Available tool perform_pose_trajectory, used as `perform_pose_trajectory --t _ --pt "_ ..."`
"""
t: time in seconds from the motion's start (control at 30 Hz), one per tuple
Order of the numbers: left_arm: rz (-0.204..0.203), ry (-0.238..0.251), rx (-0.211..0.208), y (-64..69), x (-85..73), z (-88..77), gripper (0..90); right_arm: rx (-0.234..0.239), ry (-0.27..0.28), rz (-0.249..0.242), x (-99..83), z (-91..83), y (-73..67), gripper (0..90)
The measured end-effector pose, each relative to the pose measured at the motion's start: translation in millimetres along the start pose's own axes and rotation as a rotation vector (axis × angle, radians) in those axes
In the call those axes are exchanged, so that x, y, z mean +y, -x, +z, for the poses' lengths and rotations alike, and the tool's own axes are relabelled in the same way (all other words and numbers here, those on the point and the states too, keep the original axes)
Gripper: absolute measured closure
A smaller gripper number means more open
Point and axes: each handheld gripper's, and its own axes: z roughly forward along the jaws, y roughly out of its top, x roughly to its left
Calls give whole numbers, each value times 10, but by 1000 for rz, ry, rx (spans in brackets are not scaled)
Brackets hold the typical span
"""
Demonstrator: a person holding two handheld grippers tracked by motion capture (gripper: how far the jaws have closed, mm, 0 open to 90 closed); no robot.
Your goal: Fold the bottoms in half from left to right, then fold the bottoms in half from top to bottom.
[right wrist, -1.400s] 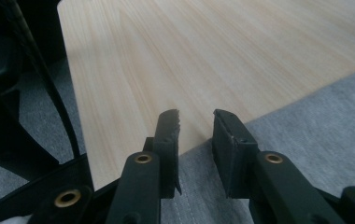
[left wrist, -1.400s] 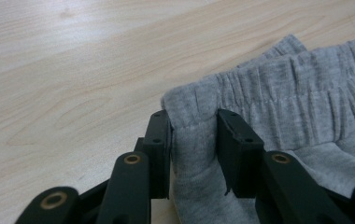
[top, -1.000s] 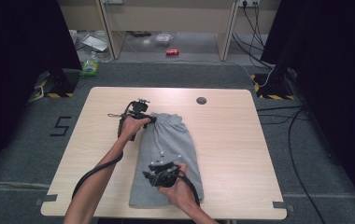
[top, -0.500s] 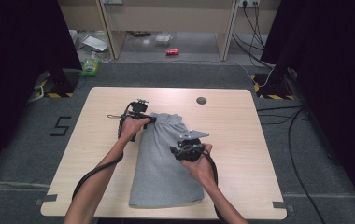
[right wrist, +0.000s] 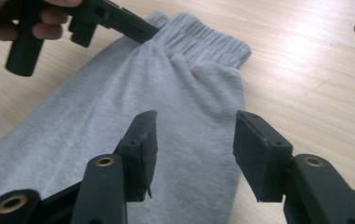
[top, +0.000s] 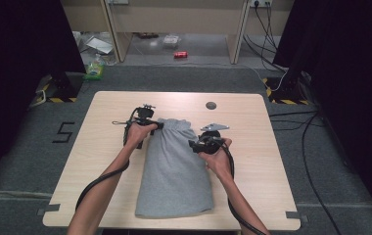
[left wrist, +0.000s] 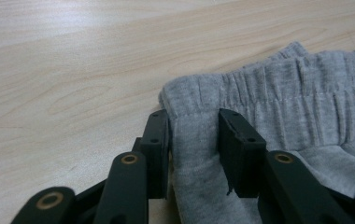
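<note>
High view: folded grey pants (top: 176, 171) lie centre frame on table (top: 267, 161). Left gripper (top: 157, 125) pinches waistband corner, upper left. Right gripper (top: 194, 144) has just been opening, nothing gripped, hovering over right edge. Likely next: close on the right waistband corner and fold.

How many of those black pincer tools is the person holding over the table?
2. The left gripper sits at the far left corner of the grey garment, at its waistband. The right gripper hovers at the garment's right edge, jaws apart.
</note>
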Motion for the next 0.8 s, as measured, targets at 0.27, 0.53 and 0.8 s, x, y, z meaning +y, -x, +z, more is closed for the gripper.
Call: perform_pose_trajectory --t 0.27,0.53,0.8 --pt "-1 -2 0 -2 -2 -3 643 -14 1 34 31 53 128 422" --pt "-4 1 -1 -1 -6 -3 644 -16 -5 67 97 179 246 394" --pt "-6 2 -2 -1 -9 -4 644 -36 -20 69 190 307 338 392"
